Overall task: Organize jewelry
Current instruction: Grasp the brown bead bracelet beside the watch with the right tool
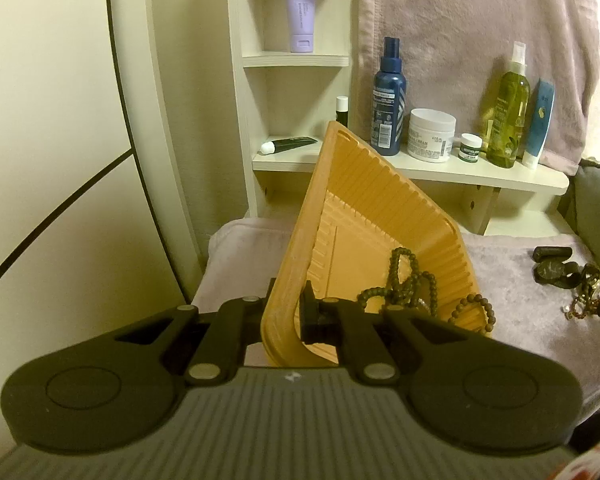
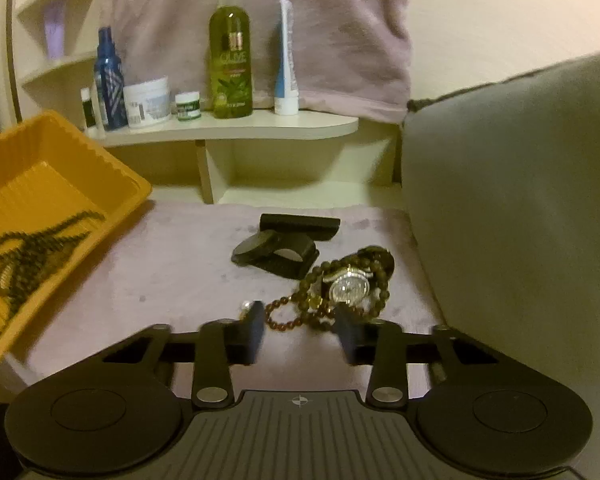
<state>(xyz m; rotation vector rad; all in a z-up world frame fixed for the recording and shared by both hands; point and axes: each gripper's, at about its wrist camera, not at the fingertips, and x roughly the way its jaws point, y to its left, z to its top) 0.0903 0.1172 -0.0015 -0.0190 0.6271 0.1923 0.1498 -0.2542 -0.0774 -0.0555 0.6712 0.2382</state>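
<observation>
Shelf point(image 2: 260, 126), upper centre of the right wrist view, carries:
- dark blue bottle point(image 2: 110, 80)
- white jar point(image 2: 147, 101)
- small green-labelled jar point(image 2: 188, 107)
- green spray bottle point(image 2: 231, 52)
- blue-and-white tube point(image 2: 286, 60)

Lavender tube point(image 1: 299, 10) stands in the upper cubby of the left wrist view. Grey cushion point(image 2: 520, 200) fills the right.

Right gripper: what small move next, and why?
Probably ease the right gripper forward and close on the bead strand just ahead; it is open, while the left gripper holds the orange tray tilted, beads already inside.
</observation>
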